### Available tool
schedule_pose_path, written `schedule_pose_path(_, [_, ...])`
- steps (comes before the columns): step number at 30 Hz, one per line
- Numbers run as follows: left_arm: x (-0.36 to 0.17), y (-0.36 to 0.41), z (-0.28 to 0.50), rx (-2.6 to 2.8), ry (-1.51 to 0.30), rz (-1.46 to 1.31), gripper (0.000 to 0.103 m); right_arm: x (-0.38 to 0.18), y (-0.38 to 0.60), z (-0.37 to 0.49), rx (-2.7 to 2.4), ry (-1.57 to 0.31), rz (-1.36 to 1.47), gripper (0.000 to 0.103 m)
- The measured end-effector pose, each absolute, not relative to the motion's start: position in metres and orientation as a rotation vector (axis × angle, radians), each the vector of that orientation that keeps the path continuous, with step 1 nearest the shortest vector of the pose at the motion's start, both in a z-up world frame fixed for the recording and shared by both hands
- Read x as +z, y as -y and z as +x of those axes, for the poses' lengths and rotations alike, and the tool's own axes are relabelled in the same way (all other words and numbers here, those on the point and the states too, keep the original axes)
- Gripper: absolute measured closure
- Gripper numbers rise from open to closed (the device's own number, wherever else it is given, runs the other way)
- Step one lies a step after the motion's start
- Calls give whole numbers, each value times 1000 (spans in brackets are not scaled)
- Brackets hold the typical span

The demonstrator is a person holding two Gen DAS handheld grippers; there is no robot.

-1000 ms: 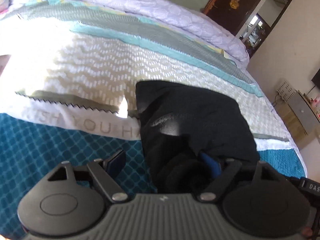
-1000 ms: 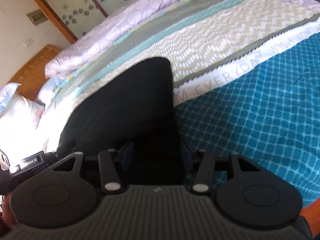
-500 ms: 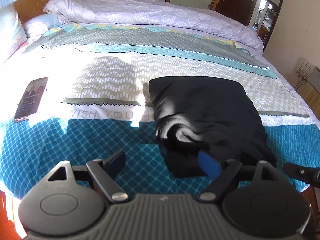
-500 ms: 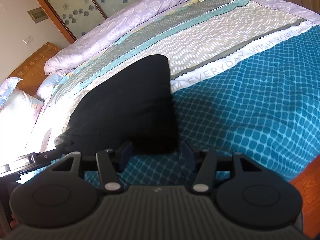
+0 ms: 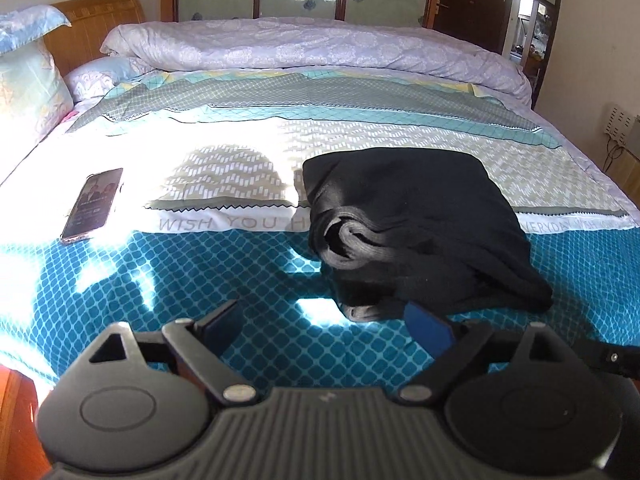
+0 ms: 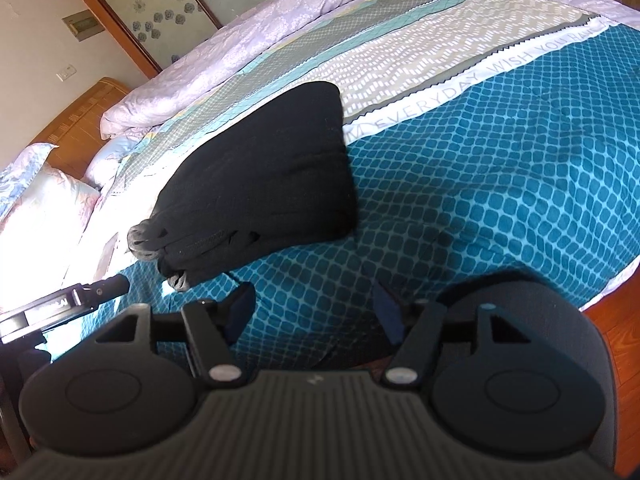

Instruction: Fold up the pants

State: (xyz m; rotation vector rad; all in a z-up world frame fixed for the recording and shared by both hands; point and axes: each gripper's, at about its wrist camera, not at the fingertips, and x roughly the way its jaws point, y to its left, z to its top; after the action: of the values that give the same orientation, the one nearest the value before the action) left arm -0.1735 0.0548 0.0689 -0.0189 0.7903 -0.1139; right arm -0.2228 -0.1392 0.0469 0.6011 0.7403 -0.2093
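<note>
The black pants point(image 5: 420, 220) are lying folded in a thick bundle on the bedspread point(image 5: 200, 280), astride the lettered band and the blue check. The left gripper point(image 5: 324, 330) is standing wide with only bedspread between its pads; the right gripper point(image 6: 314, 312) is likewise parted and holding nothing. Both have just been opening. Risk: the rolled grey edge at the bundle's near corner is bulging loose, so the layers may be springing apart unpressed. The phone point(image 5: 94, 202) is lying well apart in glare. The bundle's underside and inner layers are hidden; sunlit patches are washing out the pattern.
</note>
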Motion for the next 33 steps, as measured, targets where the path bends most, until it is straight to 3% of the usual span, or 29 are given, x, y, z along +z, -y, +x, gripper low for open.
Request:
schedule_pose_path(11, [62,-57,-194,-29,-765,46,0,52,115,-220,-159,-742,547,22])
schedule_pose_path(16, [63,-59,-194,-7,-748,68,0,56,112,-220,-165,-730,546,18])
schedule_pose_path(33, [51,-57,-190,68,-727,176,0,44,116,-217,-198,-770,622,15])
